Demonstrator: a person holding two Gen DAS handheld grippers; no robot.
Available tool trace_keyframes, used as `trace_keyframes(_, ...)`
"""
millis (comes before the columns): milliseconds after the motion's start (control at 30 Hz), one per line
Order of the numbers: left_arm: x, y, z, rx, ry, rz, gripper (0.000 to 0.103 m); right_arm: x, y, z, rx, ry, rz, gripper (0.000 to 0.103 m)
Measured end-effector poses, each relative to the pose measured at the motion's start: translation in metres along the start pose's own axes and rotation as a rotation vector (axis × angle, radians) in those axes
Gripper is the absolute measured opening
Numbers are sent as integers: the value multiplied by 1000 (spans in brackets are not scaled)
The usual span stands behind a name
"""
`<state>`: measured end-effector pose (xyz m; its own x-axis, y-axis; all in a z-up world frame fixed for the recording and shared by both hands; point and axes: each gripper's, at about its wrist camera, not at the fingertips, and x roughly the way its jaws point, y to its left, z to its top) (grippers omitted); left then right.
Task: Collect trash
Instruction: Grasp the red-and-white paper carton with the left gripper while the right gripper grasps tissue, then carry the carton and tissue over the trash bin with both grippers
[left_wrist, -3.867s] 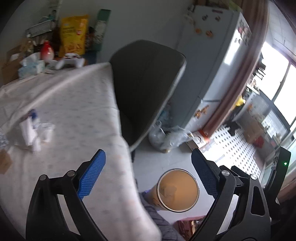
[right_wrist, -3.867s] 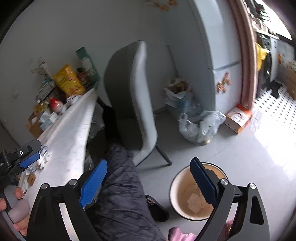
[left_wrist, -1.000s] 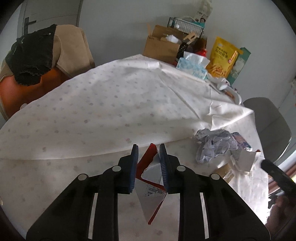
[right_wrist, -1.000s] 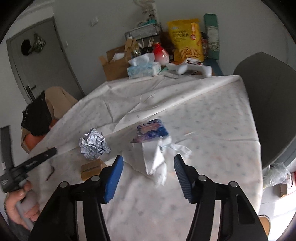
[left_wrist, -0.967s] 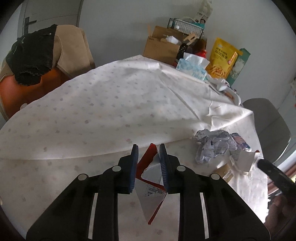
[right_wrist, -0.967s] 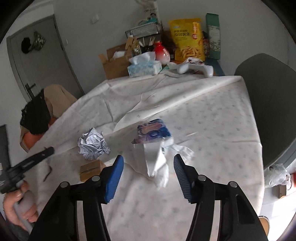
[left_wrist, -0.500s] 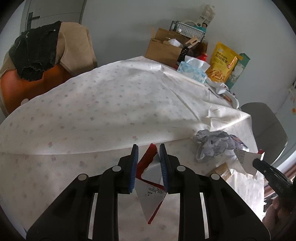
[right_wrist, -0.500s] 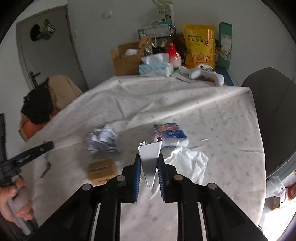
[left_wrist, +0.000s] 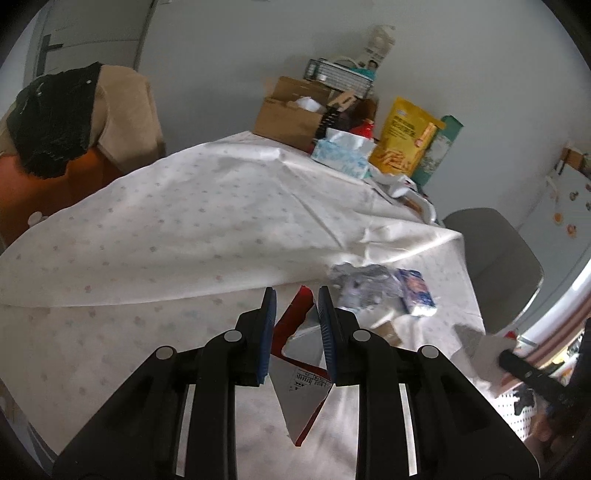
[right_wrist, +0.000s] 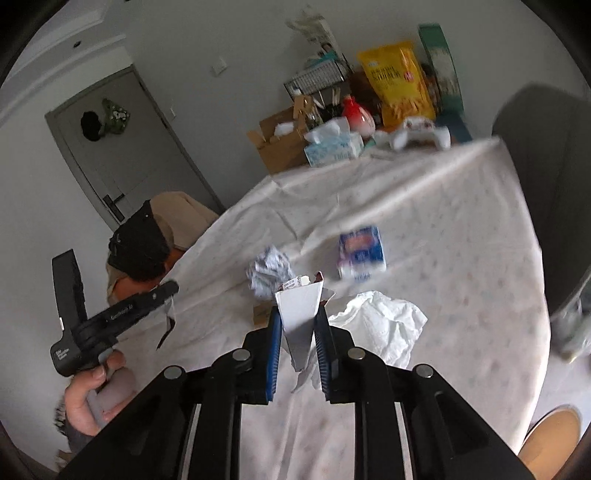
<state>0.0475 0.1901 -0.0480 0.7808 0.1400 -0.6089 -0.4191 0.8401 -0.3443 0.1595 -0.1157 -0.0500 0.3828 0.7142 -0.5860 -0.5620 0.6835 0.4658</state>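
My left gripper (left_wrist: 294, 299) is shut on a torn red and white carton piece (left_wrist: 299, 391) and holds it above the white tablecloth (left_wrist: 184, 229). My right gripper (right_wrist: 297, 314) is shut on a white folded carton piece (right_wrist: 298, 314), lifted off the table. On the cloth lie a crumpled foil wrapper (right_wrist: 269, 271), a blue tissue packet (right_wrist: 360, 251), a small brown box (right_wrist: 261, 314) and a crumpled white tissue (right_wrist: 384, 328). The wrapper (left_wrist: 360, 286) and packet (left_wrist: 417, 291) also show in the left wrist view. The left gripper also shows at the left of the right wrist view (right_wrist: 122, 306).
At the table's far end stand a cardboard box (left_wrist: 291, 118), a tissue box (left_wrist: 341, 157), a yellow snack bag (left_wrist: 404, 142) and a white game controller (right_wrist: 421, 136). A grey chair (left_wrist: 495, 258) stands right of the table. The tan bin's rim (right_wrist: 550, 435) shows on the floor.
My right gripper closed on the white carton piece and lifted it from the table. My left gripper kept its hold on the red and white piece and rose slightly.
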Motion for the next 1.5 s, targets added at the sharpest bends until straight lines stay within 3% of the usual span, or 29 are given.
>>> trace_keyframes(133,1,-19,-5,27,14,-35,23,9,-27,-16,59,44,-64,19)
trace_keyframes(333,9,-55,-18,93,57,-96,23,14,-54,-22,119,41,-109,20)
trace_keyframes(400,12,-65,-23,110,69,-107,23,15,-57,-19,127,33,-125,26)
trace_keyframes(433,14,-68,-24,117,74,-109,23,15,-59,-16,136,28,-132,37)
trace_keyframes(467,16,-72,-26,126,78,-110,23,14,-60,-14,141,17,-129,53)
trace_keyframes(667,22,-75,-29,128,93,-98,23,8,-54,-4,92,-26,-141,62)
trace_keyframes(800,27,-76,-30,130,100,-94,23,12,-45,1,26,-34,-165,62)
trace_keyframes(1000,29,-74,-30,127,105,-90,23,23,-8,2,-193,-20,-155,61)
trace_keyframes(1100,28,-72,-29,124,100,-88,23,40,-3,-3,-227,64,-180,51)
trace_keyframes(1267,27,-65,-27,111,97,-81,23,28,2,-11,-260,75,-194,31)
trace_keyframes(1500,25,-64,-28,111,96,-93,23,10,0,-29,-299,125,-229,29)
